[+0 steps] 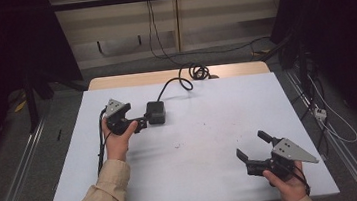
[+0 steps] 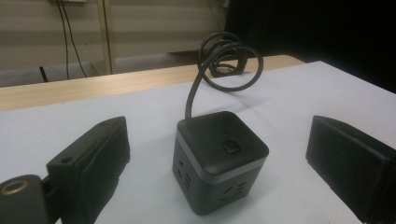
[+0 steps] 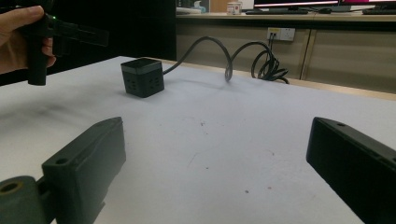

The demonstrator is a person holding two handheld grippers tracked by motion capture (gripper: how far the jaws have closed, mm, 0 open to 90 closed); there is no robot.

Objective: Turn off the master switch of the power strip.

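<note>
The left claw was held in the left hand, with a tan sleeve on that arm. Its jaws were wide apart and touched nothing. The right claw was well apart from the left claw, near the person. The right hand held it. Its jaws were wide apart too and gripped nothing.

Cube: on table, left of centre, towards far edge.
Cable: runs behind cube to far edge.
Left gripper: just left of cube.
Right gripper: near right corner, well apart from cube.
</note>
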